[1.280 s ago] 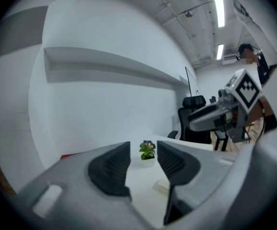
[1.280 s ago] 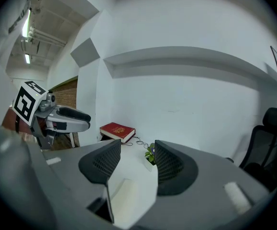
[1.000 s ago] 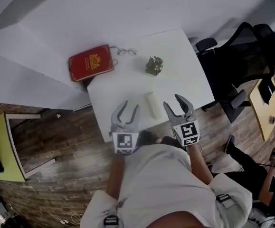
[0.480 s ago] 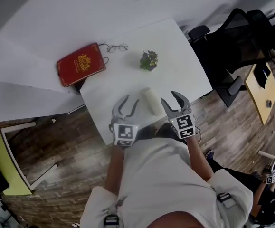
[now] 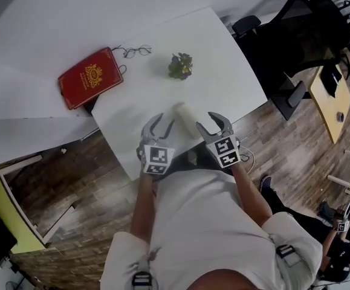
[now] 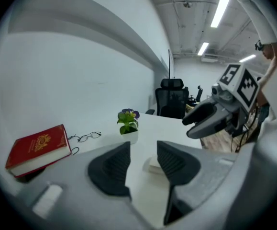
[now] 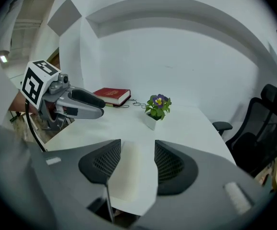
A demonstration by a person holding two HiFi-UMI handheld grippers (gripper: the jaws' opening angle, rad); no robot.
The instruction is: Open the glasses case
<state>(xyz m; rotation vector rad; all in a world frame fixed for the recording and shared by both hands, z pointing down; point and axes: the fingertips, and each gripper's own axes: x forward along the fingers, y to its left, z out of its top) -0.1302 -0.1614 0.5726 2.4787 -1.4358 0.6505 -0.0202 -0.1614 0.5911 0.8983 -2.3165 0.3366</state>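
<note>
A cream glasses case point(image 5: 187, 120) lies shut near the front edge of the white table point(image 5: 223, 65). It sits between my two grippers. The left gripper point(image 5: 162, 123) hovers just left of it, jaws open and empty. At the case's right side, my right gripper point(image 5: 211, 123) is also open with nothing held. In the left gripper view the case point(image 6: 152, 165) shows beyond the open jaws of the left gripper point(image 6: 143, 153), with the right gripper point(image 6: 209, 120) above it. In the right gripper view the case point(image 7: 127, 176) lies below and ahead of the right gripper point(image 7: 137, 153).
A red book point(image 5: 90, 77) lies at the table's far left, with wire-rimmed glasses point(image 5: 132, 52) beside it. A small potted plant point(image 5: 179, 66) stands behind the case. Black office chairs point(image 5: 292, 41) stand to the right of the table. The floor is wood.
Both grippers have come down toward the table and now sit closer on either side of the case. Their jaws are as wide as before.
</note>
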